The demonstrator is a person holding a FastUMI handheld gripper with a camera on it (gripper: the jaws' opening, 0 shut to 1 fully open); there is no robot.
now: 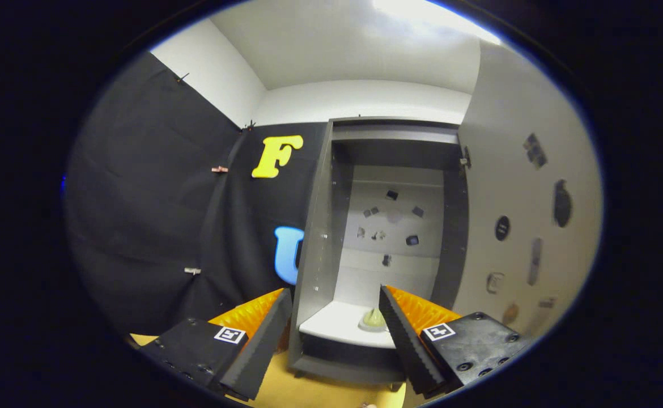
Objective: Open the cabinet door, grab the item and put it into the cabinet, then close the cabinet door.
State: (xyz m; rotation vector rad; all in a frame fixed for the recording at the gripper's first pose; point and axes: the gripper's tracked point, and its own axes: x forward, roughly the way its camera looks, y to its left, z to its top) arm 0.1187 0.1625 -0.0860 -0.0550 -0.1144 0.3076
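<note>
A tall grey cabinet [317,238] stands ahead of my fingers with its door [513,187] swung wide open to the right. On its white shelf [331,324] sits a small pale green item [373,319], just beyond the right finger's tip. My gripper [337,300] is open, its two ridged black fingers [263,340] spread wide with nothing between them. It hangs in front of the cabinet's lower opening, apart from the item.
Several small dark stickers dot the cabinet's back wall [394,226] and the inside of the open door. A wooden tabletop [320,391] lies under the cabinet. Black cloth wall [156,215] stands to the left.
</note>
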